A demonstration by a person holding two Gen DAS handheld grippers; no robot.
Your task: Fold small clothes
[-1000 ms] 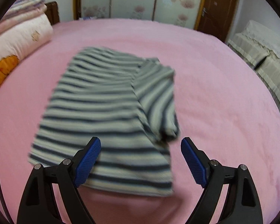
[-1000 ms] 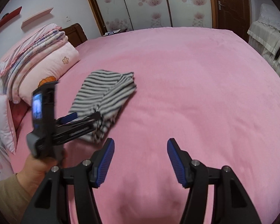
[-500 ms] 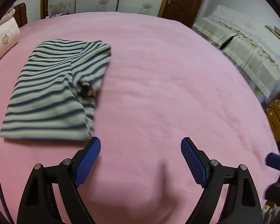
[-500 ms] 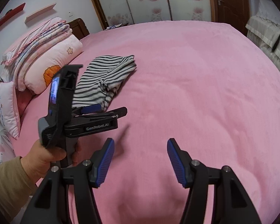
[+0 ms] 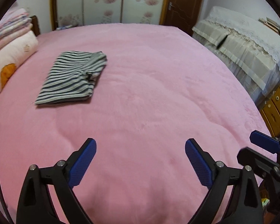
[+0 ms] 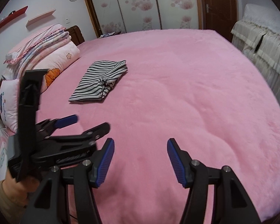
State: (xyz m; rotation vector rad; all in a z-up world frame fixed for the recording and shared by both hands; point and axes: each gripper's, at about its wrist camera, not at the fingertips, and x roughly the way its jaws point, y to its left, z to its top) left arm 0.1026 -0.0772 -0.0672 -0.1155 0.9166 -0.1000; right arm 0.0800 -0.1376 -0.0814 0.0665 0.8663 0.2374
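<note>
A folded grey-and-dark striped garment (image 5: 72, 78) lies flat on the pink bed (image 5: 158, 97), far left of centre; it also shows in the right wrist view (image 6: 100, 81). My left gripper (image 5: 141, 160) is open and empty, well back from the garment over bare blanket near the bed's front edge. My right gripper (image 6: 141, 160) is open and empty, also near the front edge. The left gripper (image 6: 87, 123) shows at the lower left of the right wrist view, held by a hand. The right gripper's fingers (image 5: 265, 143) show at the right edge of the left wrist view.
Stacked pink quilts and pillows (image 6: 43, 48) lie at the bed's left side. A covered sofa (image 5: 242, 44) stands to the right, with a wooden cabinet (image 5: 278, 110) beside it. A floral wardrobe (image 6: 149, 7) and a brown door (image 6: 220, 5) are behind.
My left gripper has pulled back from the striped garment, which stays folded on the bed and now looks smaller and farther away. The right gripper has stayed open in place.
</note>
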